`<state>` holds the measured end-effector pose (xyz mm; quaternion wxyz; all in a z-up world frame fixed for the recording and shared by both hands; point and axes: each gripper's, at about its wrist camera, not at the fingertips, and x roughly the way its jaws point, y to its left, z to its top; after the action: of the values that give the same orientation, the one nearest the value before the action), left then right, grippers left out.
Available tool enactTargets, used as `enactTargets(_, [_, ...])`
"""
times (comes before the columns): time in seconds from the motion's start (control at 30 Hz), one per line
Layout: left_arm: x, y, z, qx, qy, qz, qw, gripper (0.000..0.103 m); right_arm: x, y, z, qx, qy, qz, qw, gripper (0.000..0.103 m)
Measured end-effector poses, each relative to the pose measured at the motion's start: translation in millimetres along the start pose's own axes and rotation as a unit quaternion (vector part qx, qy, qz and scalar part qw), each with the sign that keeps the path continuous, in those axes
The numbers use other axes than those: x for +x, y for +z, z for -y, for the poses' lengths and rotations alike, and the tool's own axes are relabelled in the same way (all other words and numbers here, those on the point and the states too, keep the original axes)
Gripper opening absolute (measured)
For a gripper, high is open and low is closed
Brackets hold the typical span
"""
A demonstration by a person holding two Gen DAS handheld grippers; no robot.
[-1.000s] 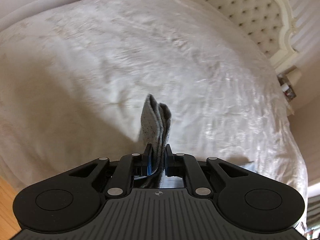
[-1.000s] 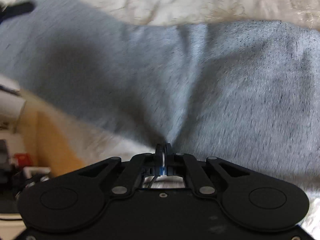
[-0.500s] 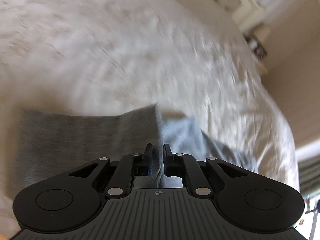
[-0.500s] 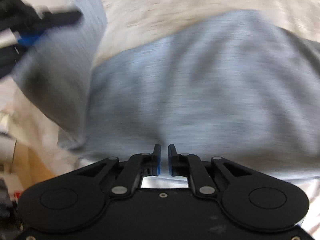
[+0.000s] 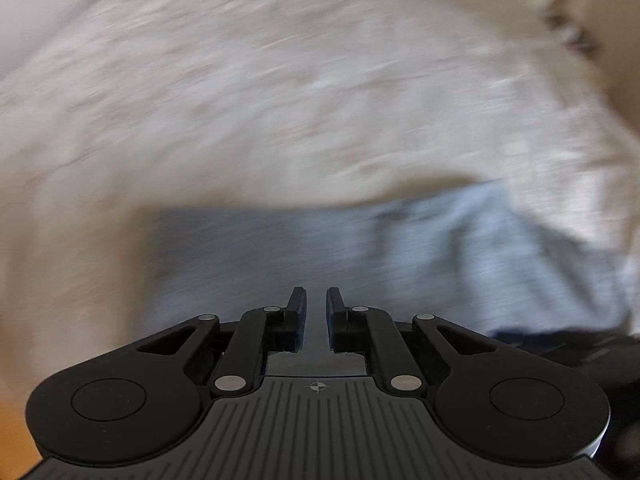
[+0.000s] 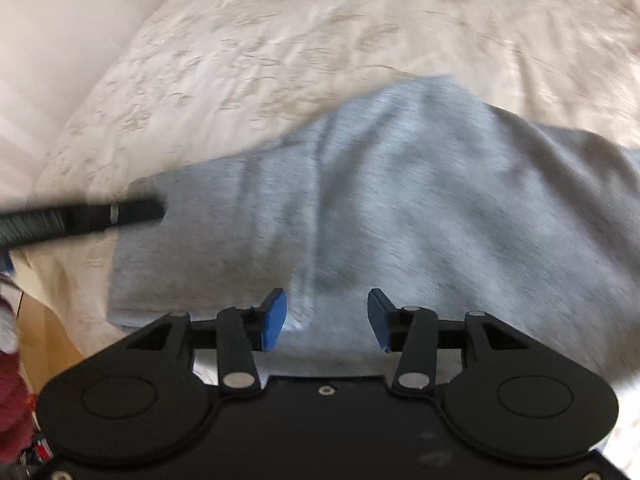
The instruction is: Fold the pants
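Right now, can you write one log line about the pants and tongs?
step: fold laid down | gray pants: on white bedspread | right tongs: opening, pads off cloth | left tongs: nearly shut, grip unclear

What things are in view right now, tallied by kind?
Grey pants: 1
Bedspread: 1
Grippers: 2, the left gripper and the right gripper, whose jaws are opening
Total: 4
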<state>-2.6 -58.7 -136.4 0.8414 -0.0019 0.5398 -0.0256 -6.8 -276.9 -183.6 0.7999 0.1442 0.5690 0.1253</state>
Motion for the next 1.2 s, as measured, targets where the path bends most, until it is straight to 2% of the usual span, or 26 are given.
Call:
enactTargets(0.1, [21.6, -14.0, -46.1, -0.039, 0.05, -0.041, 0.9971, 0.01, 21.7, 10.1, -7.1, 0.007, 0.009, -0.013, 1.0, 0.048])
enactTargets(0.17, [39.1, -22.2, -67.2, -0.048, 0.057, -0.076, 0.9943, 0.01, 33.6, 14.5, -7.8, 0.018, 0.007, -0.025, 1.0, 0.048])
enactTargets(0.23, [56.0, -29.3, -82.6, -0.047, 0.044, -0.117, 0.9911, 0.01, 44.7, 17.3, -9.3, 0.032, 0.007, -0.035, 0.999, 0.05])
enactTargets(0.33, [59.6, -28.7, -90.4, -0.03, 0.023, -0.121, 0.992, 0.01, 58.3, 22.8, -7.4, 0.044, 0.018, -0.046, 0.998, 0.057])
enactTargets(0.47, [51.1, -21.3, -101.4, -0.03, 0.004, -0.104, 0.9941, 0.01, 71.7, 27.9, -15.2, 0.045, 0.037, -0.055, 0.997, 0.059])
enactTargets(0.53, [44.0, -19.0, -112.3, -0.041, 0.003, -0.093, 0.9948, 0.01, 76.7, 29.9, -24.8, 0.043, 0.045, -0.061, 0.996, 0.045])
enactTargets(0.6, [36.7, -18.4, -121.4, -0.048, 0.007, -0.082, 0.9955, 0.01, 75.4, 31.3, -35.8, 0.031, 0.033, -0.06, 0.997, 0.013])
enactTargets(0.67, [28.8, -16.0, -129.5, -0.051, 0.013, -0.071, 0.9961, 0.01, 59.7, 35.0, -51.1, 0.015, 0.027, -0.042, 0.999, 0.011])
enactTargets(0.8, [16.6, -9.2, -136.8, -0.035, 0.022, -0.045, 0.9981, 0.01, -4.2, 39.4, -84.0, -0.02, 0.056, 0.022, 0.998, 0.009])
enactTargets(0.9, [14.1, -3.5, -130.2, -0.008, 0.018, -0.031, 0.9993, 0.011, -30.6, 33.2, -78.6, -0.009, 0.018, 0.044, 0.999, 0.009])
enactTargets(1.03, [25.4, 4.4, -111.7, 0.014, -0.006, -0.029, 0.9995, 0.011, 0.3, 20.2, -46.1, 0.013, -0.083, 0.0, 0.996, 0.009])
enactTargets(1.1, [30.2, 8.6, -101.7, 0.022, -0.018, -0.031, 0.9991, 0.011, 16.4, 16.1, -39.8, 0.013, -0.107, -0.015, 0.994, 0.009])
enactTargets(1.2, [34.3, 14.7, -85.8, 0.037, -0.038, -0.02, 0.9984, 0.011, 12.8, 11.5, -37.6, 0.014, -0.114, -0.014, 0.993, 0.01])
